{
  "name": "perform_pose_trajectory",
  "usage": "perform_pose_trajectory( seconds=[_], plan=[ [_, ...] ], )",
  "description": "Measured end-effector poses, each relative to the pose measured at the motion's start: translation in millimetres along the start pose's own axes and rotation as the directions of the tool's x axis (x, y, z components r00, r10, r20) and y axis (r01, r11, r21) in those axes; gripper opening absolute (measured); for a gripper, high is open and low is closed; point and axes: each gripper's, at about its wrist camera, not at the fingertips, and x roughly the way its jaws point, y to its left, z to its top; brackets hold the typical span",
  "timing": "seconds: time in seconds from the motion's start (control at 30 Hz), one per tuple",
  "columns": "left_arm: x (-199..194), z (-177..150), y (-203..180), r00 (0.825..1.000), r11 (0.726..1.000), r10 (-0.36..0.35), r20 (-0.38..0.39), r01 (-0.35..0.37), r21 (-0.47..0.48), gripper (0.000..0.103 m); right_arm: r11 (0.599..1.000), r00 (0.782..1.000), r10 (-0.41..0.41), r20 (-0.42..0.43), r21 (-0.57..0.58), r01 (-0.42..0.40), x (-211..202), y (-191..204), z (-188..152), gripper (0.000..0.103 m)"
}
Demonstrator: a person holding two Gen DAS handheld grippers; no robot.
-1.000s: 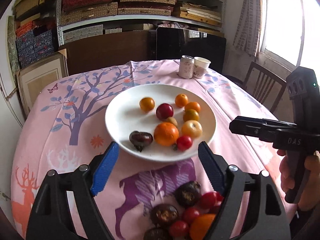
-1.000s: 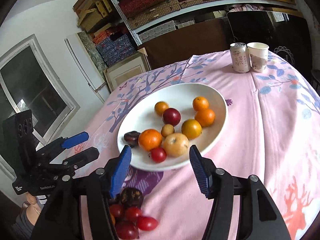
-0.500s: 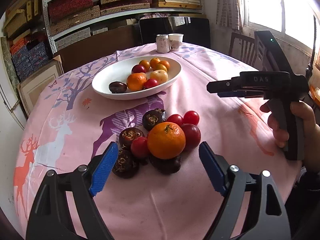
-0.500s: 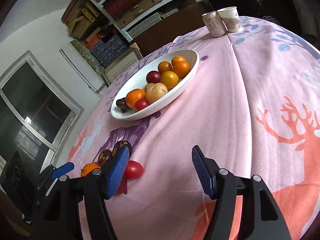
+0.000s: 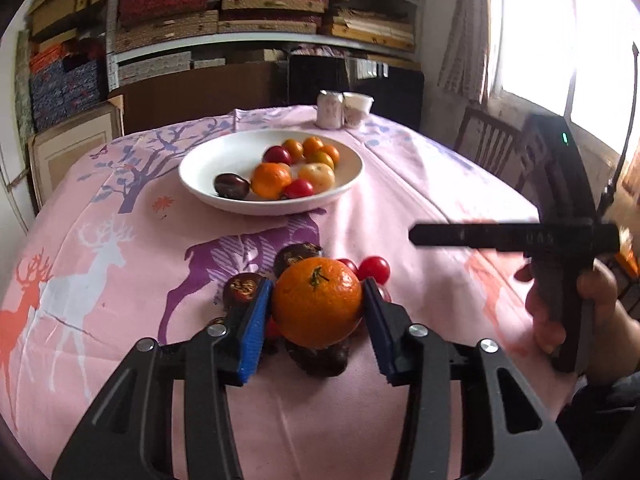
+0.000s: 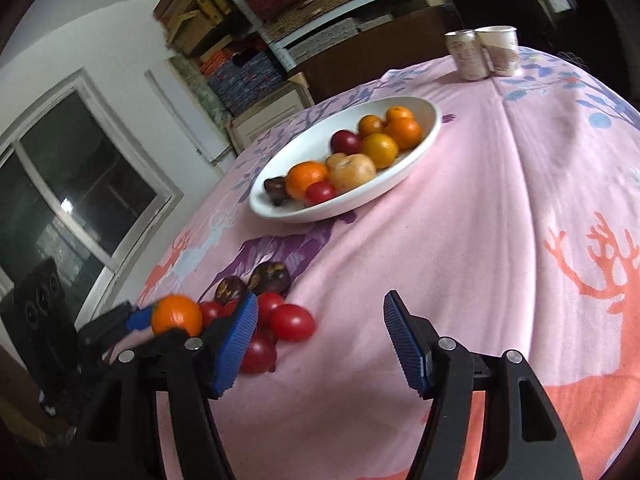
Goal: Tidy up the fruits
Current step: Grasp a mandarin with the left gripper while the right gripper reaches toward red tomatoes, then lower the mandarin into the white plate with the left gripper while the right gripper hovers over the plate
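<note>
My left gripper (image 5: pixel 316 312) is shut on an orange (image 5: pixel 317 301) from the loose pile of red tomatoes (image 5: pixel 374 269) and dark fruits (image 5: pixel 298 254) on the pink cloth. The orange in the left gripper shows in the right wrist view (image 6: pixel 177 315). A white plate (image 5: pixel 200 176) farther back holds several oranges, a red tomato, a yellow fruit and a dark fruit. My right gripper (image 6: pixel 320 336) is open and empty, low over the cloth to the right of the pile (image 6: pixel 290 322). It also shows in the left wrist view (image 5: pixel 416 235). The plate shows in the right wrist view (image 6: pixel 434 120).
A can (image 5: pixel 330 108) and a paper cup (image 5: pixel 357 108) stand at the table's far edge. A wooden chair (image 5: pixel 490 144) stands at the right. Shelves with boxes fill the back wall.
My left gripper has closed its blue pads onto the orange at the top of the pile. My right gripper has stayed open and shifted slightly beside the pile.
</note>
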Motion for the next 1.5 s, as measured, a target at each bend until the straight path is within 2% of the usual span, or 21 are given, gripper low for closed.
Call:
perform_pose_trajectory(
  seconds=[0.1,0.13,0.23,0.33,0.5,0.57,0.63,0.7,0.83,0.97,1.07,1.17,1.3,1.37,1.4,1.47,1.5],
  plan=[
    [-2.1,-1.2,29.0,0.999,0.99,0.053,-0.004,-0.053,-0.133,0.045,0.988,0.994,-0.006,-0.108,-0.153,-0.011,13.9,36.6,-15.7,0.064],
    [-2.0,-1.4,35.2,0.998,0.985,0.06,-0.009,-0.06,-0.162,0.045,0.98,0.991,-0.022,-0.134,-0.199,-0.005,18.7,48.3,-21.5,0.06],
    [-4.0,-1.8,41.5,0.999,0.98,0.048,-0.004,-0.048,-0.194,0.045,0.968,0.981,-0.084,-0.172,-0.248,0.039,31.4,64.8,-29.9,0.051],
    [-4.2,-2.5,36.2,0.999,0.985,0.048,-0.004,-0.048,-0.167,0.045,0.974,0.977,-0.108,-0.184,-0.215,0.067,38.7,62.5,-28.8,0.049],
    [-5.1,-4.0,31.1,0.999,0.989,0.039,-0.004,-0.04,-0.141,0.045,0.991,0.981,-0.054,-0.188,-0.131,0.03,46.4,54.8,-21.8,0.049],
    [-5.0,-4.2,31.9,0.999,0.989,0.037,-0.006,-0.038,-0.144,0.045,0.995,0.981,-0.032,-0.192,-0.1,0.013,48.5,50.8,-19.7,0.039],
    [-4.9,-4.4,32.6,0.999,0.989,0.033,-0.007,-0.034,-0.147,0.045,0.995,0.982,-0.024,-0.188,-0.096,0.006,46.7,49.5,-19.8,0.039],
    [-4.8,-4.1,32.9,0.999,0.988,0.031,-0.01,-0.032,-0.149,0.045,0.994,0.985,-0.032,-0.167,-0.108,0.014,41.3,52.4,-20.7,0.039],
    [-3.9,-0.5,32.8,0.999,0.99,0.03,-0.025,-0.034,-0.137,0.045,0.996,0.995,0.011,-0.098,-0.092,-0.02,20.2,52.3,-18.9,0.039],
    [3.1,27.8,28.6,0.996,0.994,0.087,-0.032,-0.088,-0.059,0.045,0.995,0.999,-0.035,-0.018,-0.097,0.033,2.8,45.4,14.8,0.039],
    [8.3,61.9,32.3,0.998,0.997,0.063,0.0,-0.063,-0.05,0.045,0.993,0.998,-0.062,0.028,-0.101,0.064,1.1,41.7,57.4,0.039],
    [28.4,98.3,37.1,0.996,0.996,0.085,0.025,-0.084,-0.028,0.045,0.991,0.993,-0.103,0.055,-0.083,0.108,17.6,35.6,100.1,0.039],
    [72.8,134.5,56.2,0.997,0.994,0.082,-0.013,-0.083,-0.065,0.045,0.987,0.987,-0.153,0.047,-0.038,0.154,53.6,19.8,137.4,0.04],
    [95.2,144.0,66.8,0.996,0.993,0.077,-0.046,-0.081,-0.086,0.045,0.991,0.991,-0.13,0.028,-0.01,0.131,68.0,12.5,149.4,0.045],
    [102.4,145.5,71.4,0.996,0.992,0.071,-0.06,-0.077,-0.099,0.048,0.992,0.992,-0.125,0.027,-0.001,0.125,69.8,10.0,152.9,0.05],
    [107.1,145.5,77.4,0.995,0.989,0.075,-0.069,-0.083,-0.123,0.062,0.994,0.992,-0.108,0.064,0.004,0.108,63.1,9.5,151.7,0.063],
    [102.8,143.4,78.4,0.996,0.988,0.07,-0.053,-0.076,-0.135,0.07,0.995,0.992,-0.102,0.08,-0.005,0.103,58.2,11.5,148.6,0.063]
  ],
)
